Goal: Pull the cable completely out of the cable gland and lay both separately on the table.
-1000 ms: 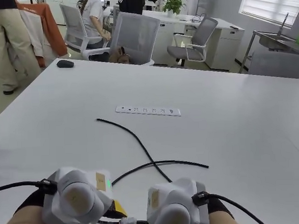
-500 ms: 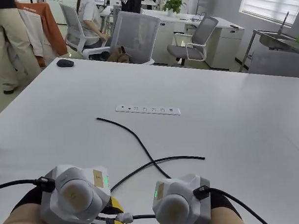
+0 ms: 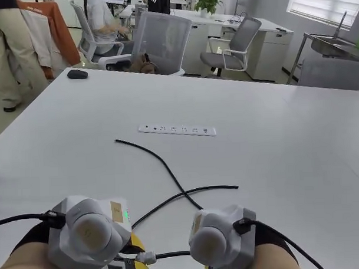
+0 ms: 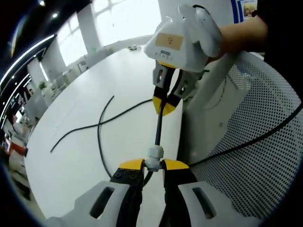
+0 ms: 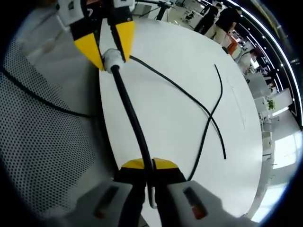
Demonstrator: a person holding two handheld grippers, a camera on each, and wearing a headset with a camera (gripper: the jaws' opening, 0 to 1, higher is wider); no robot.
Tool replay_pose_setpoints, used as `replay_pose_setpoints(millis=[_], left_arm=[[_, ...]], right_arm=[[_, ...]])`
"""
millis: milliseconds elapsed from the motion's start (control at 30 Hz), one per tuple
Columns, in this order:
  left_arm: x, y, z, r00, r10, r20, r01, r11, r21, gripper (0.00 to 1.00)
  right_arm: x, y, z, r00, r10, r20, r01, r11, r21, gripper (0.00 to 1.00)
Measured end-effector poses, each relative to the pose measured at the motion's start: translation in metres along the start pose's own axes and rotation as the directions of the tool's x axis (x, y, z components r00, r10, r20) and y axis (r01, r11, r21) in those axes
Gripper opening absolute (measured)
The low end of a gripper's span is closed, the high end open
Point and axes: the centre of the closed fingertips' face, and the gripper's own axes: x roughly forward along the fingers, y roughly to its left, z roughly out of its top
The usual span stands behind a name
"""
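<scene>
Clamping the cable gland in my left gripper; right gripper pinches the cable, both at the table's near edge. Extraction step, cable not yet free. Next, I judge: steady straight pull apart.

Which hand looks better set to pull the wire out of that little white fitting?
The right. The right gripper is shut on the black cable itself, some way from the white cable gland, which the left gripper clamps as an anchor, so it can probably draw the cable free.
</scene>
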Motion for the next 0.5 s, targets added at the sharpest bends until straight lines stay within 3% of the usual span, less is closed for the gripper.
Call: replay_pose_setpoints(millis=[167,233,333,433,500], left_arm=[[0.000,0.001,0.001,1.0000,0.005,-0.003,-0.005,1.000,0.009,0.17],[0.000,0.000,0.000,1.0000,0.004,-0.008,-0.004,1.000,0.010,0.17],[0.001,-0.003,0.001,1.0000,-0.007,-0.002,0.007,1.000,0.021,0.17],[0.003,-0.008,0.005,0.9998,-0.019,0.004,0.019,0.999,0.032,0.17],[0.004,-0.010,0.005,0.9996,-0.028,-0.001,0.028,0.999,0.047,0.17]], right_arm=[[0.002,0.004,-0.007,0.9994,0.021,-0.029,-0.020,1.000,0.007,0.03],[0.003,0.009,-0.006,0.9989,0.035,-0.031,-0.035,0.999,-0.005,0.11],[0.004,0.021,0.008,0.9965,0.081,0.022,-0.080,0.996,-0.030,0.18],[0.003,0.026,0.026,0.9909,0.099,0.092,-0.091,0.993,-0.079,0.20],[-0.001,0.035,0.040,0.9782,0.136,0.157,-0.121,0.987,-0.102,0.21]])
